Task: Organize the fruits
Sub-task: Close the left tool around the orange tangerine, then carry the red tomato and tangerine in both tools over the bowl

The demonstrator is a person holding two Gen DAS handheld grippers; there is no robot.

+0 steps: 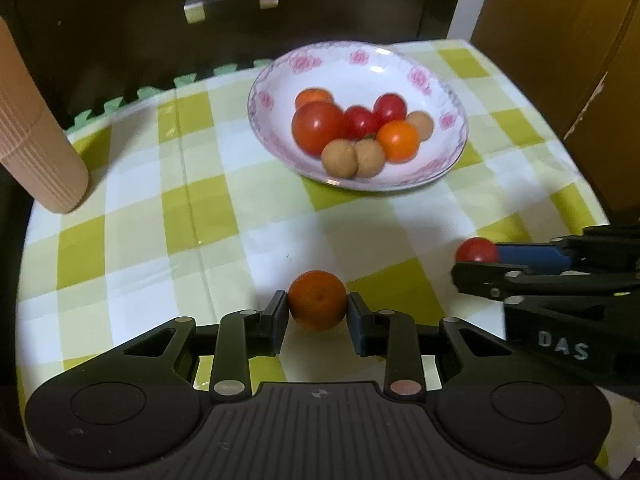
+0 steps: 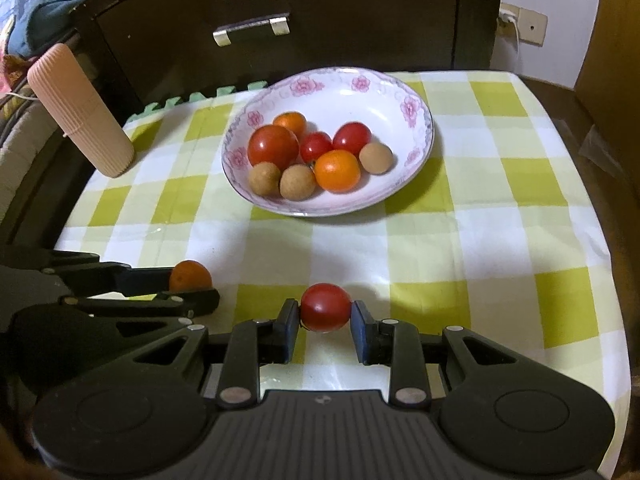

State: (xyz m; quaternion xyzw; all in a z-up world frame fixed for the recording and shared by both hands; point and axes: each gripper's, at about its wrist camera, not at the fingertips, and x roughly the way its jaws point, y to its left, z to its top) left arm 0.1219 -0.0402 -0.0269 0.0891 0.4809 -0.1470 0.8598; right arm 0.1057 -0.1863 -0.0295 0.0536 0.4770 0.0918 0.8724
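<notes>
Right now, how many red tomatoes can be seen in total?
4. Three lie in the bowl: a large one at its left and two small ones in the middle. The fourth is held in the right gripper. More may be hidden.

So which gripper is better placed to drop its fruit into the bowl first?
Marginally the right gripper. It and the left gripper each grip one fruit short of the bowl, but bare bowl floor shows mainly on the right side.

It was a home. A green-checked tablecloth [image 2: 440, 240] covered the table, with a floral bowl [image 2: 416, 108] of fruit before a dark wooden drawer cabinet [image 2: 360, 20]. A wall socket [image 2: 524, 26] showed behind.
</notes>
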